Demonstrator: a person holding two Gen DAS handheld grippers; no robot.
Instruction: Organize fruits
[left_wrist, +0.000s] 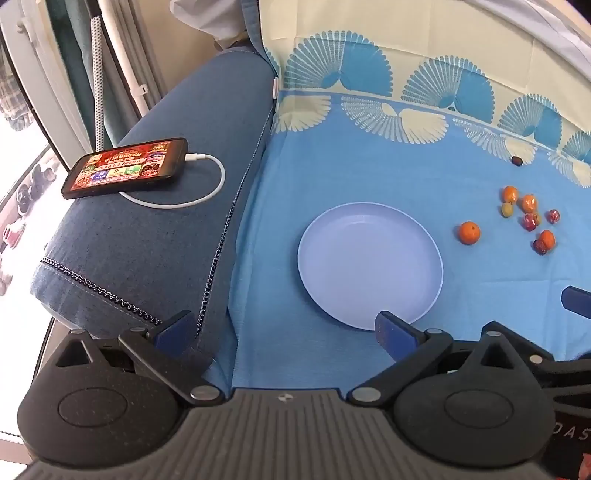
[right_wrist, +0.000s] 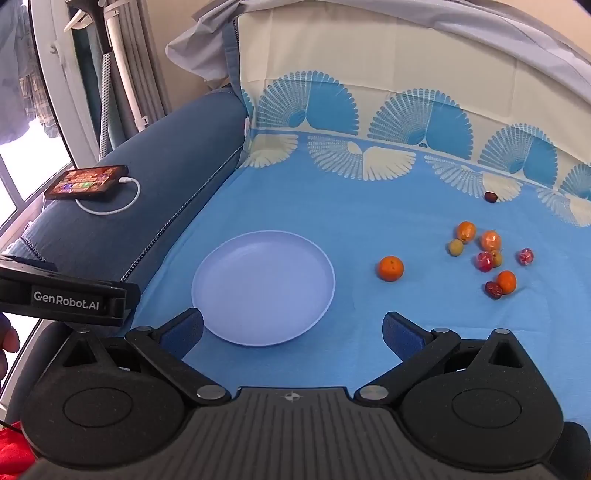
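A pale blue plate (left_wrist: 424, 295) lies empty on the blue sheet; it also shows in the right wrist view (right_wrist: 221, 325). Right of it lie several small fruits: a lone orange (left_wrist: 469, 232) (right_wrist: 390, 268), a cluster of oranges, green and red fruits (left_wrist: 529, 216) (right_wrist: 487, 254), and a dark fruit (left_wrist: 516, 160) (right_wrist: 490, 196) farther back. My left gripper (left_wrist: 284, 328) is open and empty at the plate's near left. My right gripper (right_wrist: 291, 332) is open and empty over the plate's near right edge; its tip (left_wrist: 576, 301) shows in the left view.
A phone (left_wrist: 125, 168) (right_wrist: 86, 182) on a white charging cable (left_wrist: 207, 192) rests on the dark blue sofa arm (left_wrist: 166, 240) at the left. A patterned sheet (left_wrist: 369, 110) covers the backrest behind the fruits.
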